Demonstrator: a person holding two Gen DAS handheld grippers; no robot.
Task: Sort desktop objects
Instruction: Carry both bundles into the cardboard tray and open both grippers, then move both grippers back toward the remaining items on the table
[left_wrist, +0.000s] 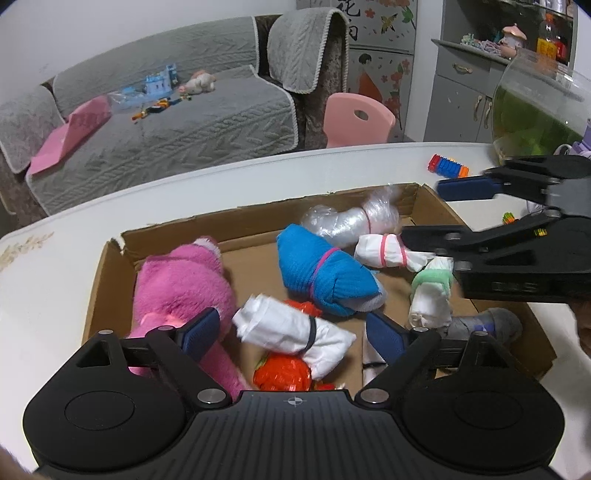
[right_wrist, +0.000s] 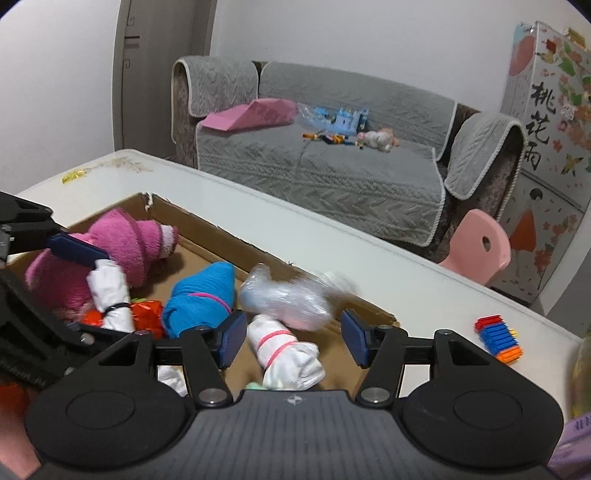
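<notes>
A shallow cardboard box (left_wrist: 110, 280) on the white table holds soft things. A pink plush toy (left_wrist: 181, 284) lies at its left and a blue cloth roll (left_wrist: 325, 273) in the middle. My left gripper (left_wrist: 293, 334) is open over the box's near side. A white roll with a black band (left_wrist: 291, 326) lies between its fingers, untouched, on a red crinkly item (left_wrist: 282, 373). My right gripper (right_wrist: 293, 339) is open above a white roll with a pink band (right_wrist: 284, 350). Just beyond that roll, a clear plastic bundle (right_wrist: 284, 299) looks blurred.
A white and green roll (left_wrist: 432, 291) and a grey sock (left_wrist: 491, 325) lie at the box's right end. Coloured toy bricks (right_wrist: 498, 338) sit on the table past the box. A fish bowl (left_wrist: 535, 110) stands at the far right, with a pink chair (left_wrist: 358, 122) and grey sofa (left_wrist: 166, 129) behind.
</notes>
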